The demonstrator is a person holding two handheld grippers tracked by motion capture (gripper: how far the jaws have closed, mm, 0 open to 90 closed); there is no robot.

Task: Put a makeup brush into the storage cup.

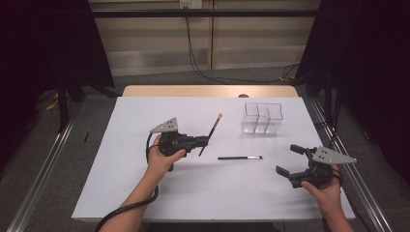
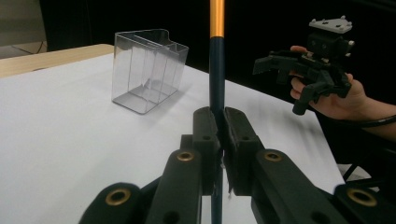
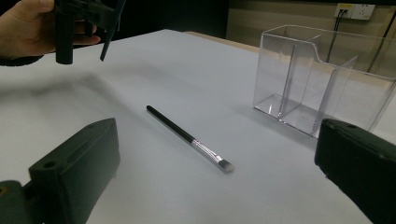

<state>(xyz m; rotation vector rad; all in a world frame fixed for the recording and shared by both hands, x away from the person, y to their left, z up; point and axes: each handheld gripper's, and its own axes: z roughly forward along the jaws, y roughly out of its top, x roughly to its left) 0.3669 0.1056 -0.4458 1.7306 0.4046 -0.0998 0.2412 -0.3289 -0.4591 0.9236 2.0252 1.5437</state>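
Observation:
My left gripper (image 1: 204, 140) is shut on a dark brush with an orange-gold end (image 1: 212, 130), held above the middle of the white table (image 1: 145, 193). In the left gripper view the brush's handle (image 2: 216, 70) rises straight up from between the closed jaws. A second, black brush with a silver ferrule (image 1: 240, 157) lies flat on the table between the two grippers; the same black brush (image 3: 189, 137) lies ahead of my right gripper's jaws. My right gripper (image 1: 289, 160) stands open at the table's right, with nothing between its fingers.
A clear plastic organiser with compartments (image 1: 262, 118) stands at the back right of the table. The same organiser (image 3: 322, 79) is close ahead in the right gripper view. The table's wooden far edge (image 1: 208, 91) runs behind it. Dark curtains hang on both sides.

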